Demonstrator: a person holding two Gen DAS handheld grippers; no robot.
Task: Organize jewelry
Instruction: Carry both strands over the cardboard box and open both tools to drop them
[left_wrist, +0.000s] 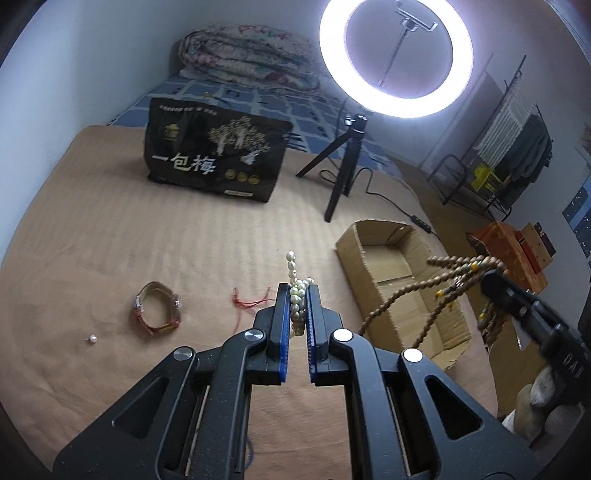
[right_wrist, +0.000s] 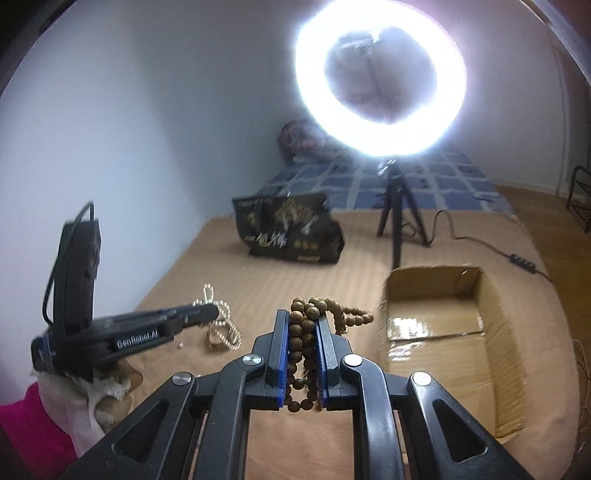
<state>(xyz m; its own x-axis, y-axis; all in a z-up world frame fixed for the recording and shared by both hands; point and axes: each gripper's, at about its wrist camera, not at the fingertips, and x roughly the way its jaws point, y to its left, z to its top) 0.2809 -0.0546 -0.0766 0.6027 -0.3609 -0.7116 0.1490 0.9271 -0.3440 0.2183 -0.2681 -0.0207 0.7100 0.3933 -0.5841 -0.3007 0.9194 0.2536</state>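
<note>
Only the left view shows the watch (left_wrist: 157, 308); left claw (left_wrist: 297, 295) grips pearls (left_wrist: 297, 295), right claw (right_wrist: 303, 321) wooden beads (right_wrist: 308, 332).

Two close wrist views along each gripper, facing the ring light (left_wrist: 396, 59), sharing the cardboard box (right_wrist: 443, 325).

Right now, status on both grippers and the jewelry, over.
Left gripper shut on white pearl strand. Right gripper shut on brown wooden bead string. Open cardboard box ahead, path unobstructed.
</note>
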